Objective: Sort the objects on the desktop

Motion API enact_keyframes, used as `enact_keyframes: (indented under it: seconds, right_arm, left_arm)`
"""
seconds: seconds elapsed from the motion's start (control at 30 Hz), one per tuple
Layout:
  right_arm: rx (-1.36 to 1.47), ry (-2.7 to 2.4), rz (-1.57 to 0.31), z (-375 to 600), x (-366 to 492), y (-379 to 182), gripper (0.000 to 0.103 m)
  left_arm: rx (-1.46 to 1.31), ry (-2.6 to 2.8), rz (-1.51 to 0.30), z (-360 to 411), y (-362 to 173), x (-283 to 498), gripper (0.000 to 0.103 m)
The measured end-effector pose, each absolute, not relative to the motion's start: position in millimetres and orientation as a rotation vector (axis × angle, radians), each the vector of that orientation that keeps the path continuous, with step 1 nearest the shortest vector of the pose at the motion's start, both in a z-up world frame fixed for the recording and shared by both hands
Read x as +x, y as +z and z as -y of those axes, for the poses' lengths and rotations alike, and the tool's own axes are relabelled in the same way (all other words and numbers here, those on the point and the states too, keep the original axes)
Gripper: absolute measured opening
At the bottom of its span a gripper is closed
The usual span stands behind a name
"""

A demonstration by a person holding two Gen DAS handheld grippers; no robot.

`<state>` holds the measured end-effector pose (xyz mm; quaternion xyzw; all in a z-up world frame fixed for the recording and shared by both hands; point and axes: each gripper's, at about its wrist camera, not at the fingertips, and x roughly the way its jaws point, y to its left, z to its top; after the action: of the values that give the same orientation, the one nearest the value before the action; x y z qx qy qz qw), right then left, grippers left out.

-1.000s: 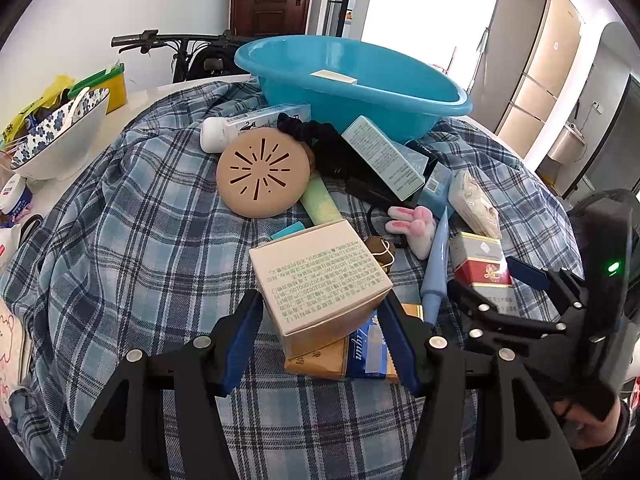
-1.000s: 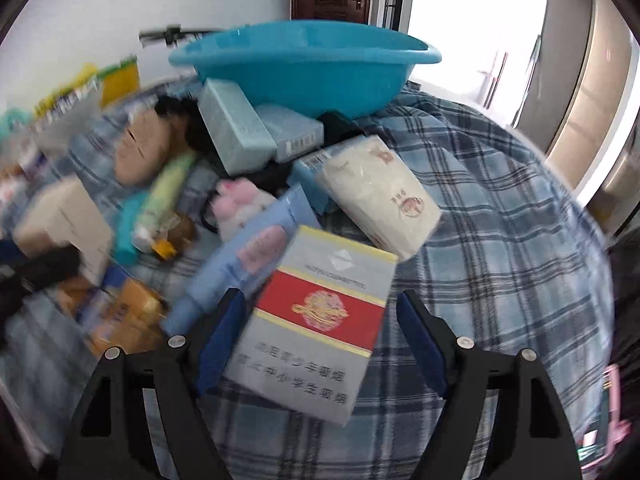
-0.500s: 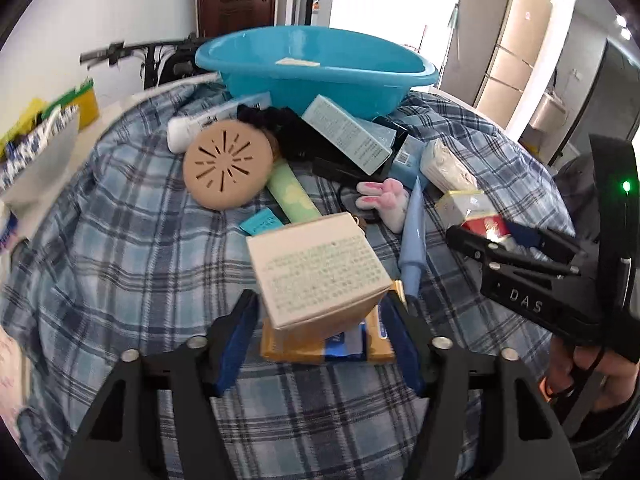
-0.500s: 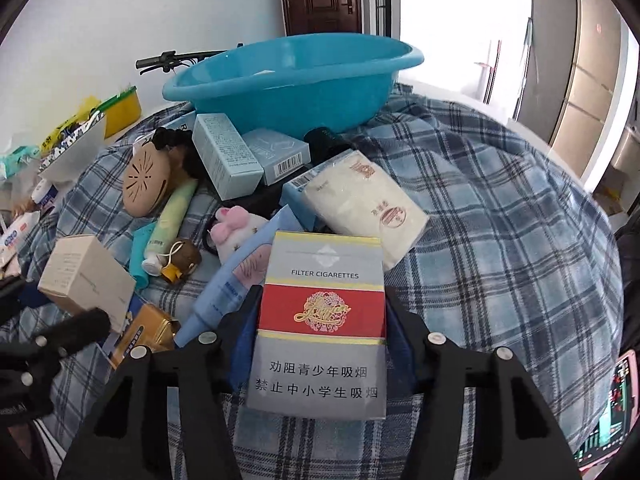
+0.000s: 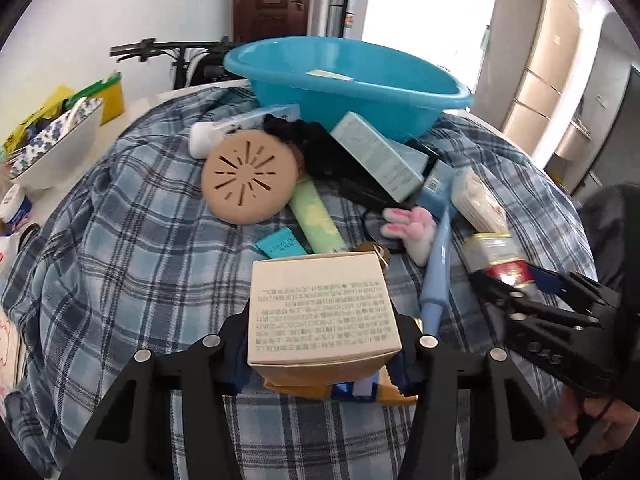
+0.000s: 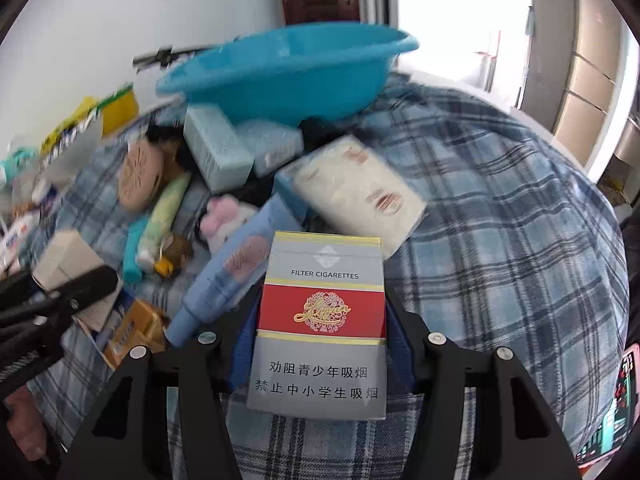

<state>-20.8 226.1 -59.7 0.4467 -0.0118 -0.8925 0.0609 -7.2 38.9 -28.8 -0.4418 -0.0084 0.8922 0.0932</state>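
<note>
My left gripper [image 5: 320, 344] is shut on a beige cardboard box [image 5: 320, 304] and holds it above a yellow pack [image 5: 316, 390] on the plaid cloth. My right gripper [image 6: 320, 344] is shut on a red and silver cigarette pack [image 6: 320, 320], lifted off the cloth; it also shows in the left wrist view [image 5: 500, 264]. A blue basin [image 5: 344, 80] stands at the back of the table, also in the right wrist view [image 6: 288, 72]. Between it and the grippers lies a pile of small items.
The pile holds a round tan disc [image 5: 250, 176], a green tube [image 5: 316, 216], a pale blue tube [image 5: 436, 272], a pink bunny toy [image 5: 412, 228], teal boxes [image 5: 376, 156] and a white tissue pack [image 6: 356, 192]. A patterned bowl [image 5: 56, 140] stands at the left edge.
Both grippers closed on their items: the left on the beige box, the right on the cigarette pack. Both items have lifted slightly, and the views have shifted toward the basin.
</note>
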Motion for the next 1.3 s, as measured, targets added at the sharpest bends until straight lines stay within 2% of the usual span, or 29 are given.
enact_keyframes:
  seconds: [0.23, 0.27, 0.4, 0.7, 1.3]
  right_arm:
    - [1.351, -2.746, -0.081, -215, -17, -68, 0.059]
    - [1.348, -2.751, -0.07, -216, -16, -68, 0.053]
    - [1.311, -2.785, -0.002, -225, -14, -61, 0.054]
    - [1.22, -2.818, 0.063, -231, -12, -36, 0.054]
    - [1.066, -2.843, 0.033, -219, -16, 4, 0.054]
  left_arm:
    - [-1.322, 2.665, 0.046, -32, -31, -4, 0.054]
    - [-1.324, 2.669, 0.051, -30, -31, -4, 0.054]
    - [-1.32, 2.672, 0.088, -25, -28, -4, 0.054]
    - [-1.242, 2.725, 0.049, -26, -13, -1, 0.054]
    - [-1.091, 2.813, -0.039, -30, 24, -19, 0.054]
